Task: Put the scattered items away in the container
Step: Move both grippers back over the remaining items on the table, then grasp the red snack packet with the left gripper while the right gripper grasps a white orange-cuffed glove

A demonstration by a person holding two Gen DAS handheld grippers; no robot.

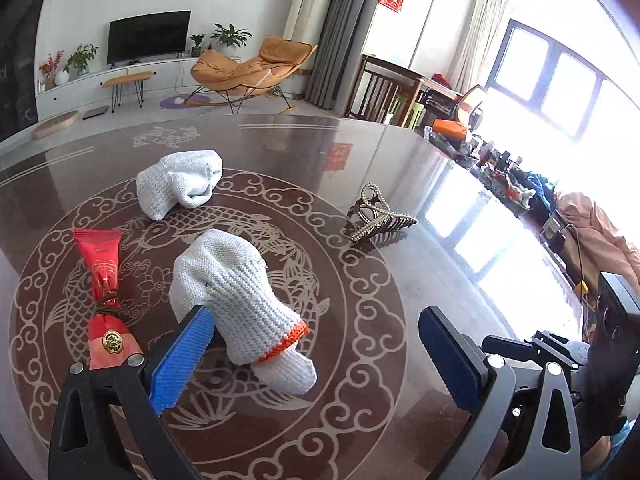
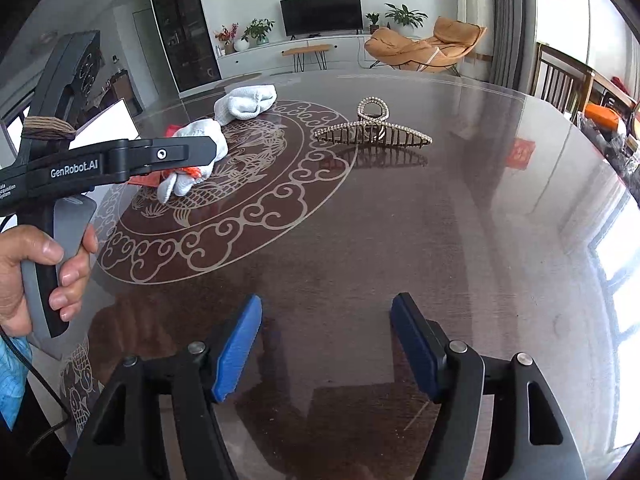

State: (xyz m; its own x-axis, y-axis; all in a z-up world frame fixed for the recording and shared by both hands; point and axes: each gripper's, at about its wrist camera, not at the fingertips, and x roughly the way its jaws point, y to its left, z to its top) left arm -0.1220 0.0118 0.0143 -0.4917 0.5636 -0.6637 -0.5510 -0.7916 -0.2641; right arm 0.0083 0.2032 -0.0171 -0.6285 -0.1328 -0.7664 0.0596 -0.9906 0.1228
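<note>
A white knit glove with an orange cuff (image 1: 236, 300) lies on the dark table, between the open fingers of my left gripper (image 1: 316, 344); the left pad (image 1: 182, 356) is next to its side. A second white glove (image 1: 180, 184) lies farther back. A red tied packet (image 1: 106, 292) lies left of the near glove. A pearl hair claw clip (image 1: 378, 216) stands to the right. In the right wrist view my right gripper (image 2: 326, 344) is open and empty above bare table, with the clip (image 2: 372, 130) ahead and both gloves (image 2: 192, 152) (image 2: 246, 102) to the left. No container is in view.
The table (image 2: 360, 240) is a glossy dark round top with a fish pattern. The left hand-held gripper body (image 2: 108, 160) crosses the left of the right wrist view. Clutter (image 1: 496, 168) lines the far right table edge. Chairs and a TV stand behind.
</note>
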